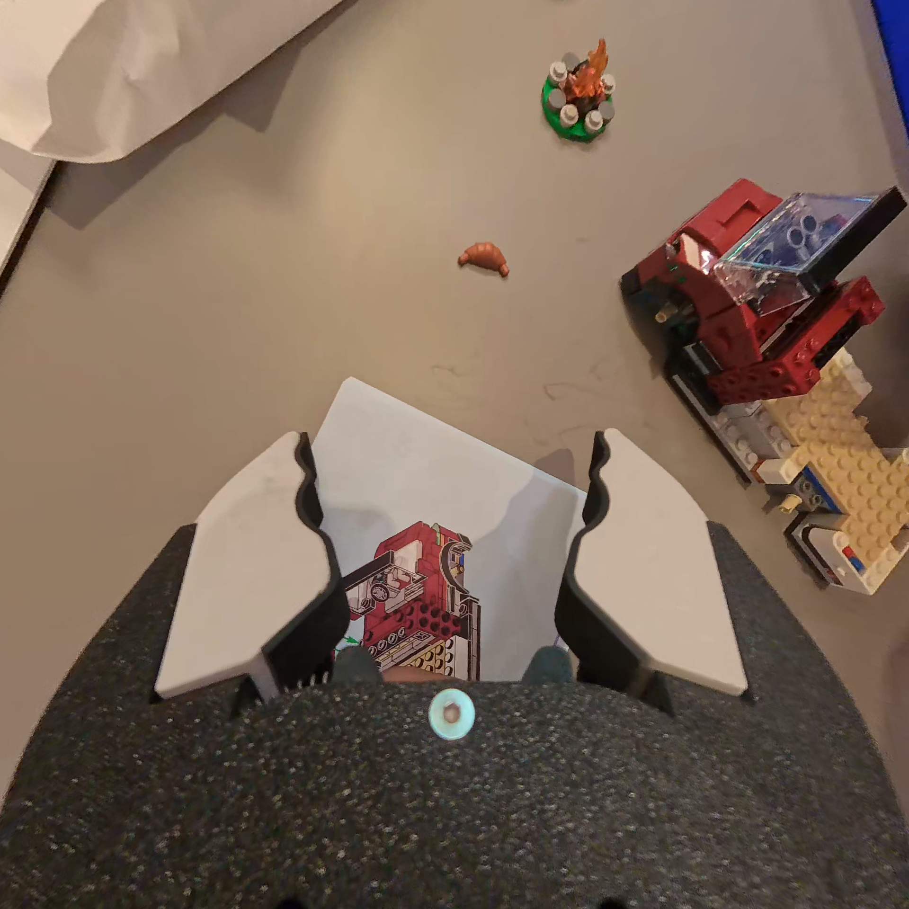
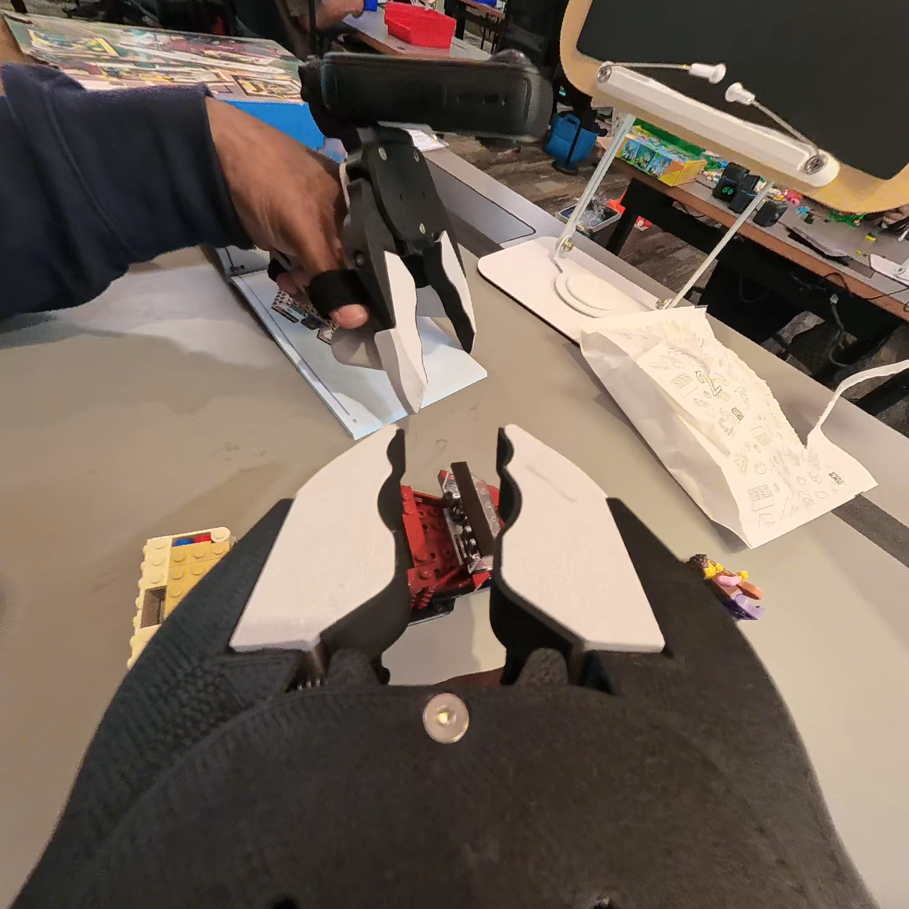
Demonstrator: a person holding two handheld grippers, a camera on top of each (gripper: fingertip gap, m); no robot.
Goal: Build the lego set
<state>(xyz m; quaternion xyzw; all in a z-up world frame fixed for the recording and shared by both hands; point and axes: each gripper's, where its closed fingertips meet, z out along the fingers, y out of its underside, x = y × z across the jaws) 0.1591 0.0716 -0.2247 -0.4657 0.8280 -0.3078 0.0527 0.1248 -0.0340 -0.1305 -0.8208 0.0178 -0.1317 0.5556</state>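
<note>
A dark-red, black and tan toy-brick building model with a clear, black-edged window panel (image 2: 455,531) stands on the grey counter (image 2: 147,442), directly under the right claw (image 2: 451,435). That claw hangs partly open above it, its white fingers with black pads (image 2: 506,467) to either side of the panel's upper edge; whether a pad touches the piece cannot be told. Ahead of it, the left claw (image 1: 451,438), gripped by a hand (image 2: 290,211) in a dark-blue sleeve (image 2: 98,187), is spread wide and bare over a pale-blue printed instruction booklet (image 1: 442,472) lying flat on the counter, its open page showing a drawing of the red model. Beyond the booklet lie a small brown toy croissant (image 1: 484,256) and a round green brick campfire with grey studs and an orange flame (image 1: 580,93). A crumpled white paper bag with line drawings (image 2: 728,418) sits to the right, near a white lamp-like stand (image 2: 580,280), and a small purple-clad toy figure (image 2: 730,585) lies beside the right claw.
</note>
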